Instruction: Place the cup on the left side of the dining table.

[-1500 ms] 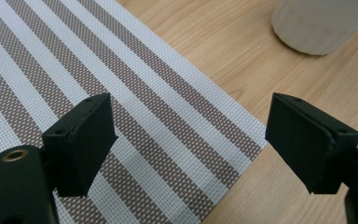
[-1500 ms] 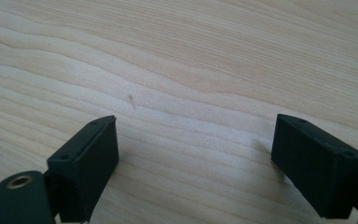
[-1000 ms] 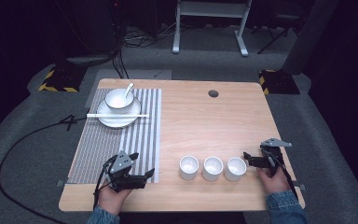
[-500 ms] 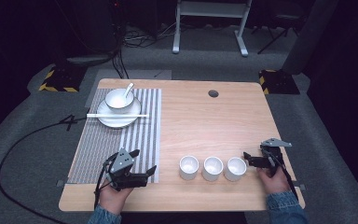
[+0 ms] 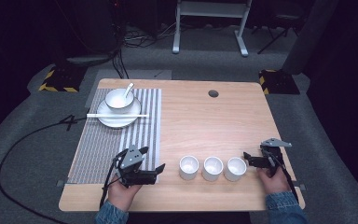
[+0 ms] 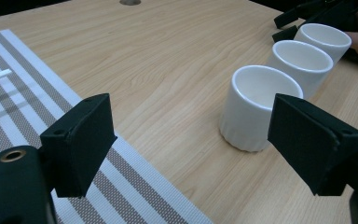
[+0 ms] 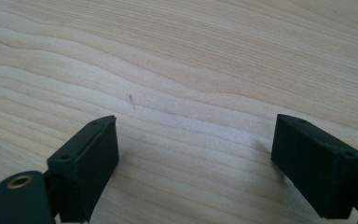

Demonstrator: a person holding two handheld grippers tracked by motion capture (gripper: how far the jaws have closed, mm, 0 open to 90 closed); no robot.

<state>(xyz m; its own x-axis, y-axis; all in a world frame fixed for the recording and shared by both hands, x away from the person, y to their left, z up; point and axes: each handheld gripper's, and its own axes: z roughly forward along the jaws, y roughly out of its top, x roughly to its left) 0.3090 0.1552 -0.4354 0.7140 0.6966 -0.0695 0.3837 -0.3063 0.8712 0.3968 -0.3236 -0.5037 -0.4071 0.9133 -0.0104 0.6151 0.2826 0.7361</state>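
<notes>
Three white cups point(image 5: 213, 168) stood in a row at the lower centre of the high view on the wooden table point(image 5: 205, 121). The left gripper point(image 5: 154, 171), jaws spread and empty, sat just left of the row; the right gripper point(image 5: 247, 158), likewise released, rested beside the rightmost cup point(image 5: 235, 168). A striped mat point(image 5: 121, 140) lay at left.
</notes>
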